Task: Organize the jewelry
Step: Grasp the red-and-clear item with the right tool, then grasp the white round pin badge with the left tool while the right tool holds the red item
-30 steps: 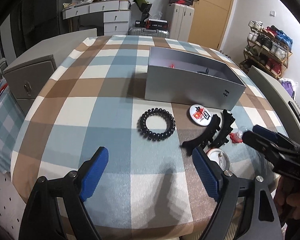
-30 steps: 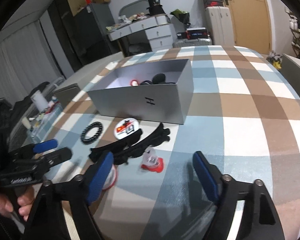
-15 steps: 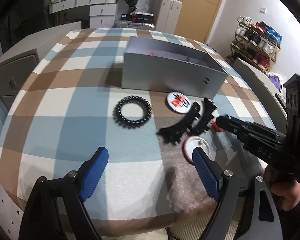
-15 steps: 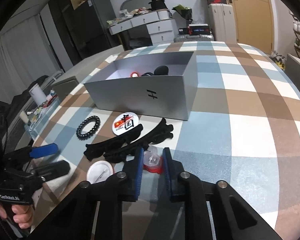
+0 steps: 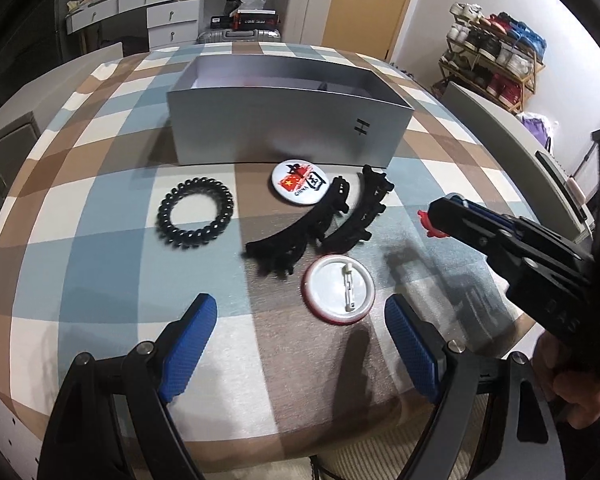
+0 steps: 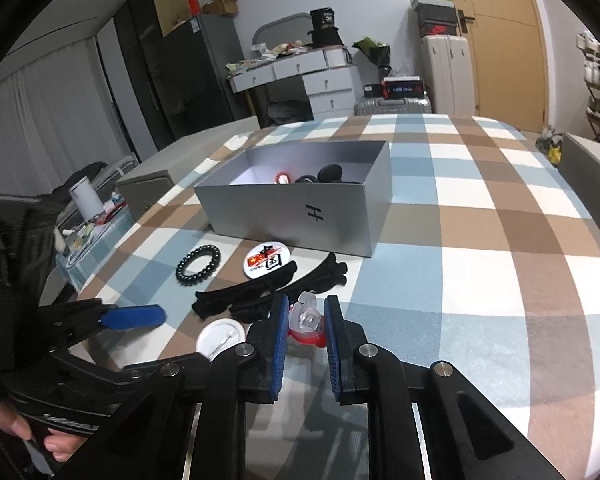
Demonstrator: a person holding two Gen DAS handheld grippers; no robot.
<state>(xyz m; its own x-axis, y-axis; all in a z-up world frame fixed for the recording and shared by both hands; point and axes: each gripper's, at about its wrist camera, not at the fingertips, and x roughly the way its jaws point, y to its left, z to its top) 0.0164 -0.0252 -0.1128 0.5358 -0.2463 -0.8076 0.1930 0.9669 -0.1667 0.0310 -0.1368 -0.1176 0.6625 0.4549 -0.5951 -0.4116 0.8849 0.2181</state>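
Note:
My right gripper [image 6: 306, 322] is shut on a small clear-and-red trinket [image 6: 308, 322] and holds it just above the checked tablecloth; it also shows in the left wrist view [image 5: 446, 212]. My left gripper [image 5: 300, 344] is open and empty, low over the table, near a white upturned badge [image 5: 339, 289]. Two black hair clips [image 5: 300, 236], a China-flag badge [image 5: 299, 182] and a black spiral hair tie [image 5: 196, 217] lie in front of an open grey box [image 5: 284, 128]. The box [image 6: 300, 212] holds a red piece and dark items.
The round table with the checked cloth [image 6: 480, 240] drops off close to my grippers. A grey cabinet [image 5: 4, 156] stands left of it, a shoe rack [image 5: 496, 60] to the right, and drawers and suitcases stand behind.
My right gripper closed on the clear-and-red trinket and has lifted it slightly. My left gripper moved forward and lower toward the white badge.

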